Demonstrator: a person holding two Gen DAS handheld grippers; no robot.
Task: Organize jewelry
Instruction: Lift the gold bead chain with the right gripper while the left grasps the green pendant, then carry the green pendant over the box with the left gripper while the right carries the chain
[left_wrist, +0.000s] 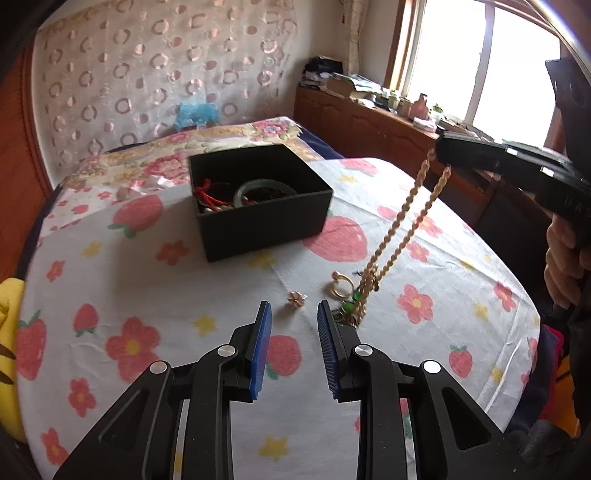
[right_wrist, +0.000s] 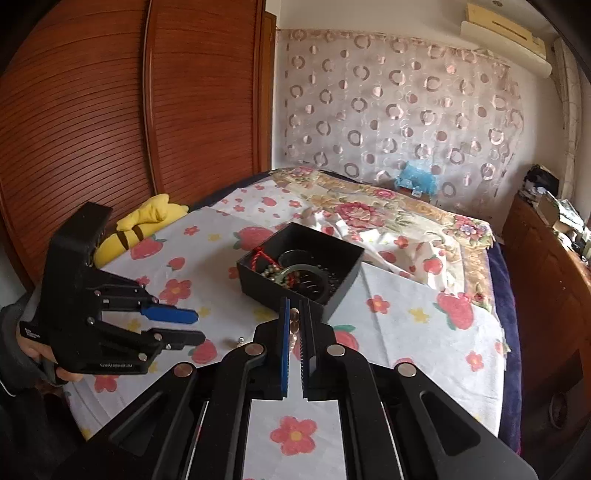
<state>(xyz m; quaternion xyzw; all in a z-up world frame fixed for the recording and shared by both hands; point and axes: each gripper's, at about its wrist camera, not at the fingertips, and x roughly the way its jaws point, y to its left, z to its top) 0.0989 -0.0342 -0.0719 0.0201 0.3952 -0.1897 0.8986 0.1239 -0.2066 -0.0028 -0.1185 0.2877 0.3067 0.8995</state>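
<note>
A black open box (left_wrist: 258, 206) sits on the flowered sheet, holding a green bangle (left_wrist: 264, 188), red cord and beads; it also shows in the right wrist view (right_wrist: 301, 269). My right gripper (left_wrist: 439, 158) is shut on a gold twisted chain (left_wrist: 402, 225) and lifts it; its lower end with a green pendant (left_wrist: 349, 308) still rests on the sheet. The chain shows between the shut pads (right_wrist: 294, 325). My left gripper (left_wrist: 293, 308) is open and empty, low over a small pink flower earring (left_wrist: 297, 298). A gold ring (left_wrist: 338, 288) lies beside the chain.
The sheet (left_wrist: 184, 288) covers a bed. A yellow plush toy (right_wrist: 144, 225) lies at the left edge by a wooden wardrobe (right_wrist: 110, 110). A cluttered wooden cabinet (left_wrist: 369, 122) stands under the window. My left gripper also shows in the right wrist view (right_wrist: 195, 326).
</note>
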